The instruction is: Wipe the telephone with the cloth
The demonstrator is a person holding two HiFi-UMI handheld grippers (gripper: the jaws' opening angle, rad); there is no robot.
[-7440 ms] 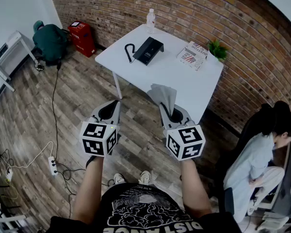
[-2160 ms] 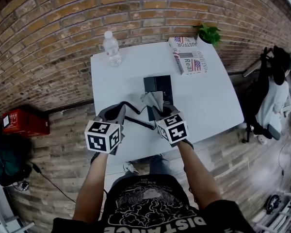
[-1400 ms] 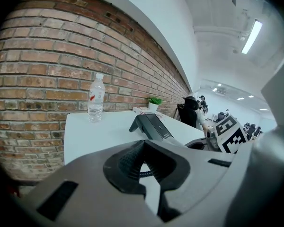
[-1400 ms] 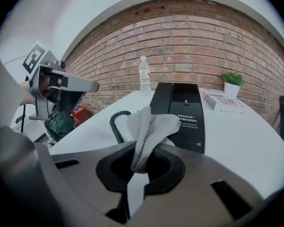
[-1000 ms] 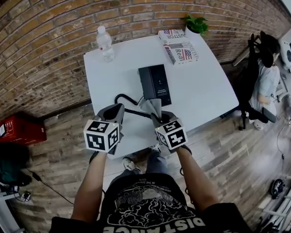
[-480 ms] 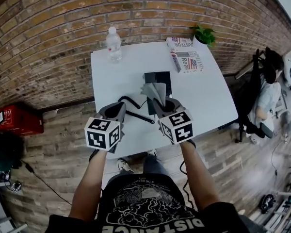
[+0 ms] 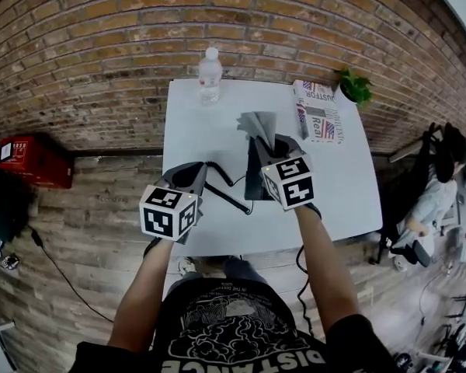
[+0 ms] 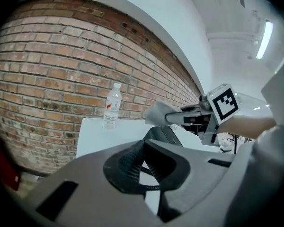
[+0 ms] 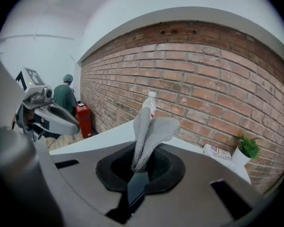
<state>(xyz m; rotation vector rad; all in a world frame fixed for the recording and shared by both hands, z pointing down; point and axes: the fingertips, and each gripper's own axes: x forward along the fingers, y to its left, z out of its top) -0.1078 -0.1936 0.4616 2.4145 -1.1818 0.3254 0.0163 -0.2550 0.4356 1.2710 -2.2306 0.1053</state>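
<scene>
The black flat desk telephone (image 7: 253,182) lies near the middle of the white rectangular worktop (image 7: 194,130); in the head view the right gripper (image 7: 269,148) is over it and hides most of it. Its black coiled cord (image 7: 227,186) trails toward the worktop's near left side. The right gripper's fingers are pressed onto the grey textured cloth (image 9: 150,129); the cloth is pinched at its lower end and stands up past the fingertips in two folded flaps. From the left gripper view that cloth hangs above the telephone's far end and looks clear of it; whether they touch is hard to say.

The left gripper (image 8: 144,161) is just left of the telephone, over the cord, nearer the worktop's front edge. Its fingers are drawn close together with only a thin slit between them; nothing is held; through the slit show a strip of white worktop and a piece of the cord.

At the far edge of the worktop, by the red brick wall (image 7: 124,45), stands a clear plastic water bottle (image 7: 210,74), upright. A folded newspaper (image 7: 318,121) lies to the right of the telephone, well apart from it; a small green potted plant (image 7: 355,87) is at the far right corner. A red box (image 7: 27,162) sits on the wooden floor at the left; a seated person (image 7: 439,185) is at the right.
</scene>
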